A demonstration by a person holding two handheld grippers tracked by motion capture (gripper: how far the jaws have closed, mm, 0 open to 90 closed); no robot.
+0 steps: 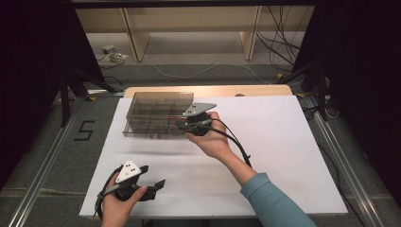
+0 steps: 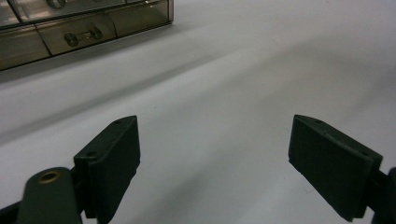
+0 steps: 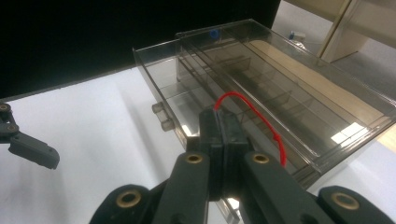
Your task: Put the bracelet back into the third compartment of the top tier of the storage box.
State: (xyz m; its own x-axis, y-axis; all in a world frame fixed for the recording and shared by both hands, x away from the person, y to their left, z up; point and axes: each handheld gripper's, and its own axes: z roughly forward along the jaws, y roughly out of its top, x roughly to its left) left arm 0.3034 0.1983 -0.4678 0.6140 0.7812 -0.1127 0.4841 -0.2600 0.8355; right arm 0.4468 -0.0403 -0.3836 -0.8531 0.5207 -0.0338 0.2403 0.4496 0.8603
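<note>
High view shows a white table point(image 1: 283, 156) with a clear plastic drawer box point(image 1: 158, 113) near its far edge. The right gripper point(image 1: 182, 124) sits at the box's near right corner, held there by the right hand point(image 1: 213, 139). The left gripper point(image 1: 158, 184) rests low by the near left edge, well apart from the box, held by the left hand point(image 1: 118, 203). It looks like it is waiting its turn, out of the way.

Right gripper view shows much more. The right gripper point(image 3: 219, 126) has its jaws pressed together on the end of a thin red string point(image 3: 254, 116). The string curves up in a loop and drops down the other side, over the box. One drawer point(image 3: 163, 93) sticks out of the box, with two small round knobs point(image 3: 161, 116) on its front. The gripper holds the string above the drawer box, so I think the string is meant to go in there. From the high view the string is too thin to see. I cannot tell if the string touches the box.

Left gripper view shows the left gripper point(image 2: 215, 154) with its jaws wide apart and nothing between them, just bare white table. Far off at the top left is the drawer front point(image 2: 84, 32) with its knobs. That tells us the left gripper points at the box from the front side.
</note>
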